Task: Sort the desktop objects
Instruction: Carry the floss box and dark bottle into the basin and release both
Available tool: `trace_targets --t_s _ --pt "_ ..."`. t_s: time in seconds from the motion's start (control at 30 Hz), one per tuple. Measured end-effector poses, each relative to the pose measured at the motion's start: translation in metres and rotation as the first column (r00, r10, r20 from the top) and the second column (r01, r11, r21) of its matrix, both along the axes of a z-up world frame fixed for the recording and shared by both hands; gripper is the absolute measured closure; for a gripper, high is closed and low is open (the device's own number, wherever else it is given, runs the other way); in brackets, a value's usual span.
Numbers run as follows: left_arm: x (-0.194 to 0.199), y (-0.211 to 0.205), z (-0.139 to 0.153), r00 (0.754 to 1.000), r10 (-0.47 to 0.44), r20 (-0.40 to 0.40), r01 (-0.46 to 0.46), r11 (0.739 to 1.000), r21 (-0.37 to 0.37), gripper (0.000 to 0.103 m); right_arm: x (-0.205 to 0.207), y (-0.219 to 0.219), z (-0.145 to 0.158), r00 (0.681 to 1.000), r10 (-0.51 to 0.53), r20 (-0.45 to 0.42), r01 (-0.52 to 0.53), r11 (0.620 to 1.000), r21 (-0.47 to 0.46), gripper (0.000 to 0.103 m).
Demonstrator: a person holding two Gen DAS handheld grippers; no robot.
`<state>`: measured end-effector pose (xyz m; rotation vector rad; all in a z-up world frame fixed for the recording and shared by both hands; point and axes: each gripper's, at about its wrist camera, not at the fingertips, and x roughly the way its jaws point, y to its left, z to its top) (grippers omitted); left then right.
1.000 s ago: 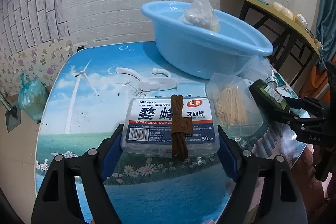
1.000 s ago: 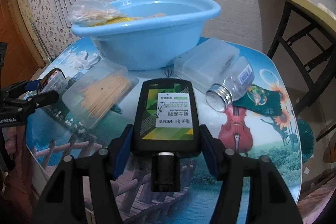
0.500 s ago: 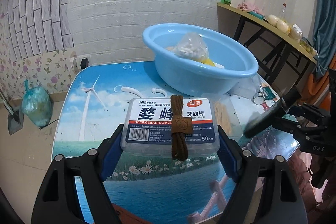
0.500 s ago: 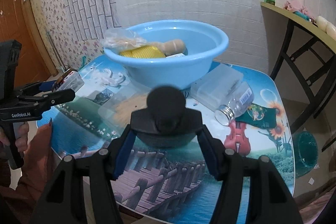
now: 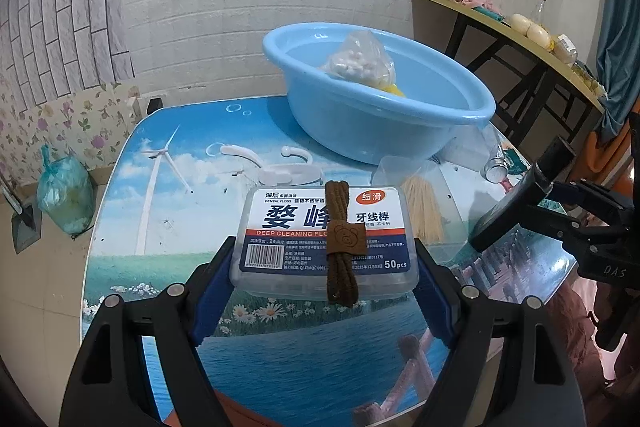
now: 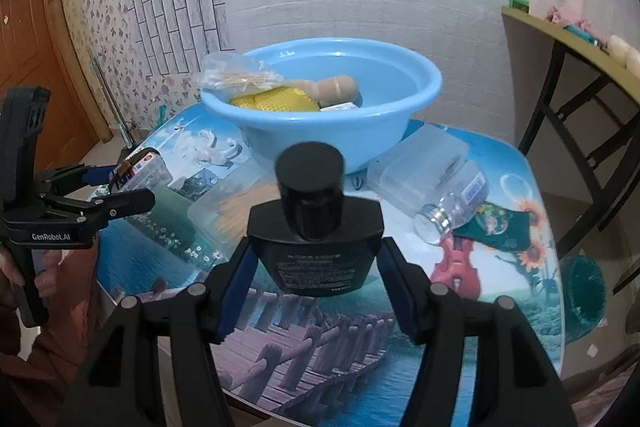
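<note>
The dental floss box (image 5: 324,239), a brown hair tie (image 5: 340,243) lying on its lid, sits clamped in the left gripper (image 5: 324,267) above the desk (image 5: 168,227). The black bottle (image 6: 316,227) tilts between the right gripper's (image 6: 316,267) jaws, which are easing open against its sides. Best carry both level over the blue basin's (image 6: 400,119) rim and release low, so the tie rides along.

The left tool (image 5: 324,267) pinched a box between its pads; the right tool (image 6: 316,267), jaws opening, clasped a black bottle.
</note>
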<state>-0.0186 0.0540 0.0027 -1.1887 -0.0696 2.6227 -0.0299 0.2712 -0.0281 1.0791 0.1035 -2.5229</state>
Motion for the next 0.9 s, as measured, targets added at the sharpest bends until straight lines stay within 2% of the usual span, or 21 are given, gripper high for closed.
trace_targets --t_s 0.57,0.73,0.9 --pt "-0.004 -0.002 -0.012 1.0 0.0 0.029 0.0 1.0 0.001 0.022 -0.015 -0.011 -0.029 0.999 -0.015 0.036 0.014 0.999 0.044 0.042" --pt "-0.004 -0.003 -0.005 1.0 0.002 0.01 -0.002 1.0 0.003 0.022 -0.015 -0.005 -0.025 0.999 -0.019 0.046 0.018 1.0 0.013 0.042" --pt "-0.004 -0.002 0.008 1.0 -0.001 -0.019 0.001 1.0 0.004 0.022 -0.009 0.0 -0.004 1.0 -0.024 0.014 0.025 0.999 -0.04 0.042"
